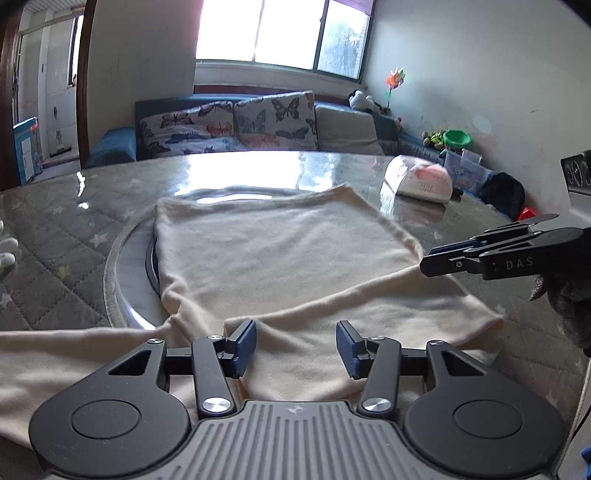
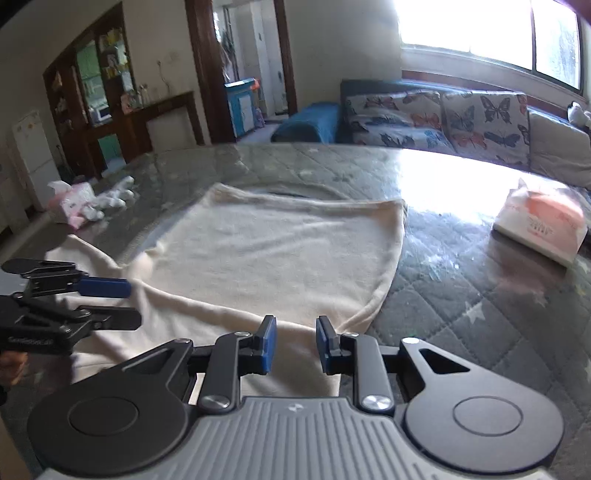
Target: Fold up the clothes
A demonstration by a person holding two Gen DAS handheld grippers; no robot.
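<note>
Quilted grey table [image 1: 62,229] under clear cover, sofa [image 1: 236,125] and bright window [image 1: 280,33] beyond. Cream garment [image 1: 280,251] spread flat mid-table, near edge partly folded over. Left gripper [image 1: 295,349] low over near hem, jaws spread, nothing between. Right gripper [image 2: 291,345] over near right corner, jaws narrowly apart, apparently clear of cloth. Tissue pack [image 2: 543,225] far right.
</note>
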